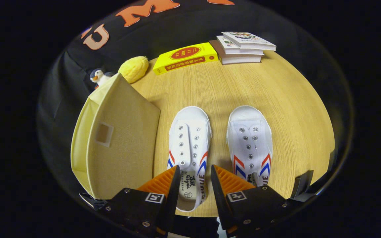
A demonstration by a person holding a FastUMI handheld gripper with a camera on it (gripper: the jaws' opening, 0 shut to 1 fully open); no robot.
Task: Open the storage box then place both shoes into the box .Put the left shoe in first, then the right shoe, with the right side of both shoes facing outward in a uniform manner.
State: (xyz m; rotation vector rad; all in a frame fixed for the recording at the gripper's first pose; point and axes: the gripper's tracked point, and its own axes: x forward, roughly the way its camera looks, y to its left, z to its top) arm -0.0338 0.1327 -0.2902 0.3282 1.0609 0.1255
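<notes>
Gripper view: the gripper (195, 173) hangs above a round light-wood table (230, 86), its two fingers spread apart and pinching nothing. Between the fingers, and running ahead of them toward 12 o'clock, lies a white canvas laceless shoe with red and blue chevron stripes (189, 145); its heel opening sits in the gap between the fingertips, whether touching them cannot be told. A second matching white canvas shoe (250, 142) lies just beside it at 3 o'clock, parallel, toe also toward 12, its heel partly hidden behind the right finger. At 9 o'clock of the first shoe stands a pale yellow fabric storage box (117, 145), lid closed, with a small label window on its face. Beyond the box, at about 11 o'clock, rest a yellow plush toy (133, 68) and a small penguin plush (98, 77). At 12 o'clock lies a yellow book with red print (185, 58); just beside it, at 1 o'clock, a stack of three pale books (243, 48).
</notes>
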